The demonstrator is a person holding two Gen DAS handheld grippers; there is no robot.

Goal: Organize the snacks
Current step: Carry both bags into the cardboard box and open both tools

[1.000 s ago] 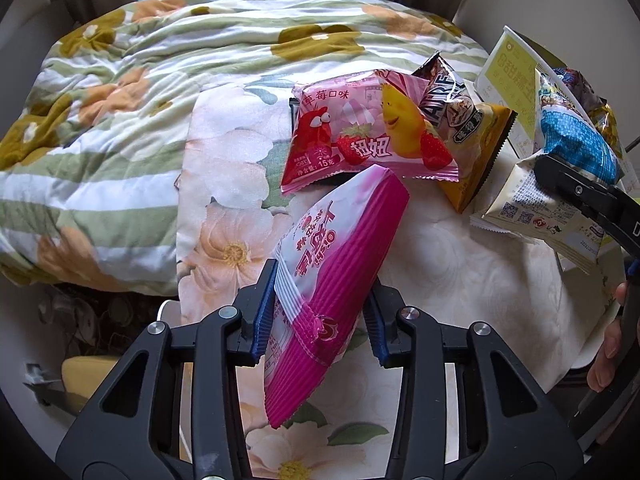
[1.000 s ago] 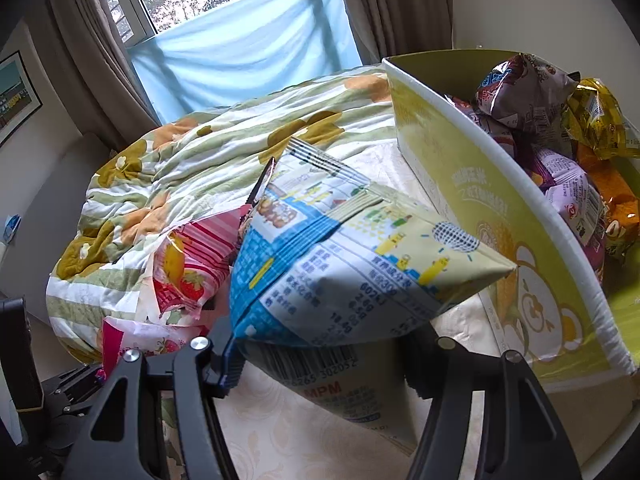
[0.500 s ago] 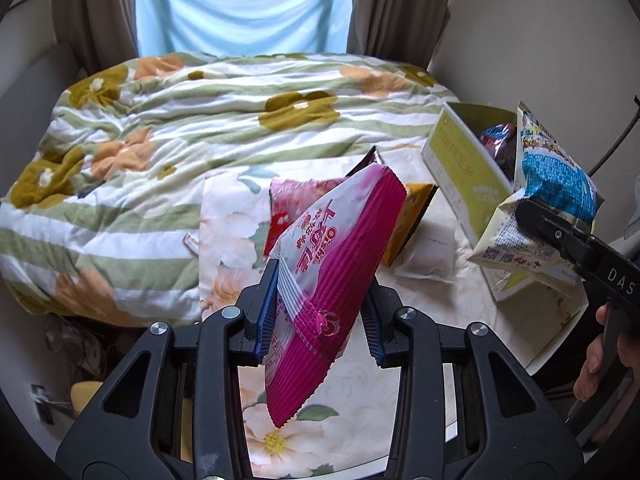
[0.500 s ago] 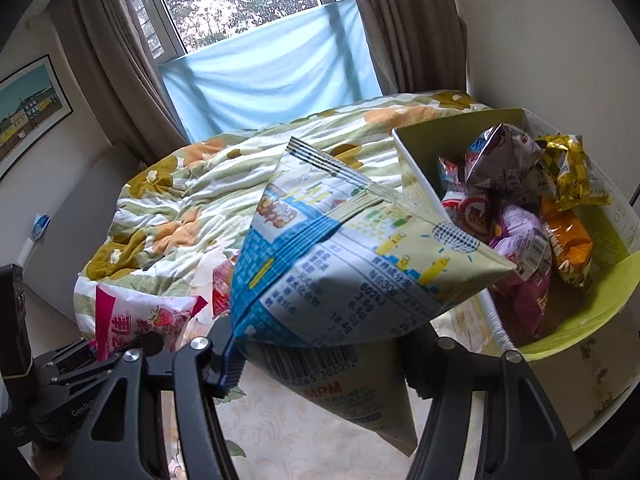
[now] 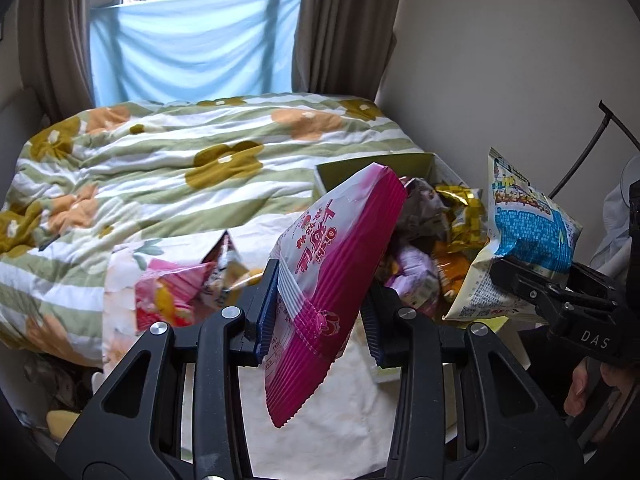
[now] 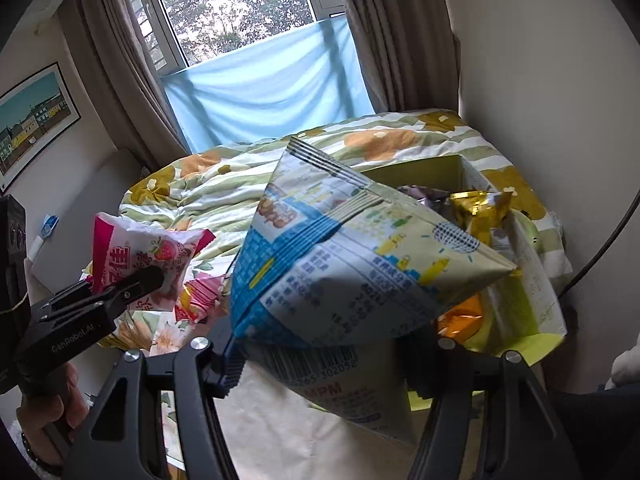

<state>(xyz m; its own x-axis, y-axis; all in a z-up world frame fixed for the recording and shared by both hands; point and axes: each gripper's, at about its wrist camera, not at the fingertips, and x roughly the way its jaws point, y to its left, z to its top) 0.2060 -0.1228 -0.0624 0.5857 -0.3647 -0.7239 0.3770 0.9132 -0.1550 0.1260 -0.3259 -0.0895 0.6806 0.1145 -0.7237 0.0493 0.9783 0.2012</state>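
Lifted pink snack bag now tilts up-right toward box.

We see the green box heaped with packets nearly to its rim, the wall close behind. Bare cloth on the table lies open before it; loose packets crowd the left.

The pink snack bag is glossy plastic film with a ribbed, crimped seal. The blue-and-cream bag looks like smoother, semi-matt film. A gold packet shines like foil. The box is matt cardboard, the quilt soft cloth.
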